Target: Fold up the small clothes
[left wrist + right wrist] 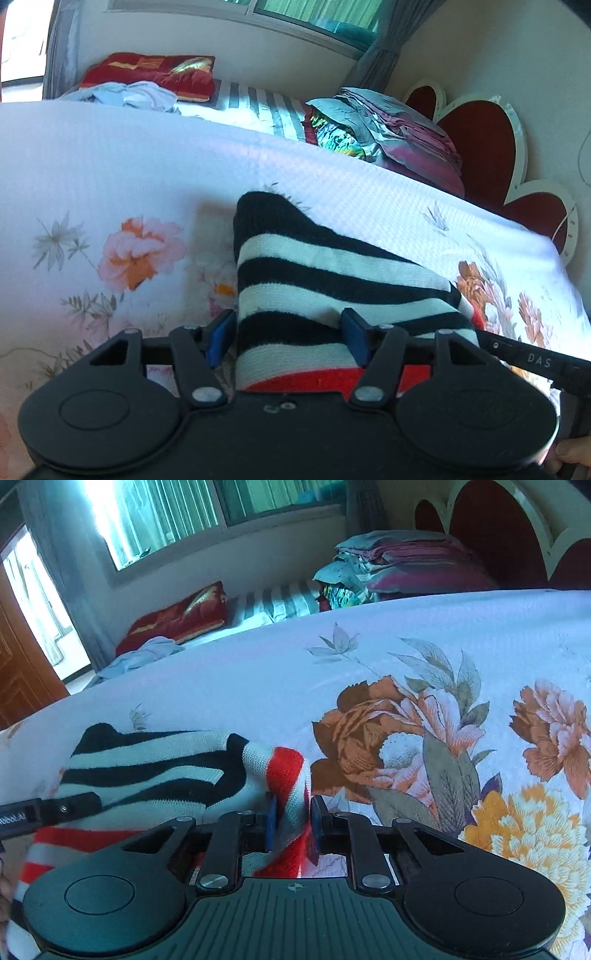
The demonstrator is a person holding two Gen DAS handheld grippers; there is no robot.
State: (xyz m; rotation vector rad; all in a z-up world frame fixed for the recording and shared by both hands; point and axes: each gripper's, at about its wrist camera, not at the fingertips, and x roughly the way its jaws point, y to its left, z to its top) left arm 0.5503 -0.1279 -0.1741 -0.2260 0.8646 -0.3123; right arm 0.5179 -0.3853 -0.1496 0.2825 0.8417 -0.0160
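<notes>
Risk of slippage: right gripper (291, 819) pinching striped garment (155, 768) by edge only; left gripper (286, 339) straddling cloth, pads apparently not pressing.

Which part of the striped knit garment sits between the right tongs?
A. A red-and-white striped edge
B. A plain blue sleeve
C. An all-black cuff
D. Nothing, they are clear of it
A: in the right wrist view the right tongs close on a red-and-white fold of the striped garment.
</notes>
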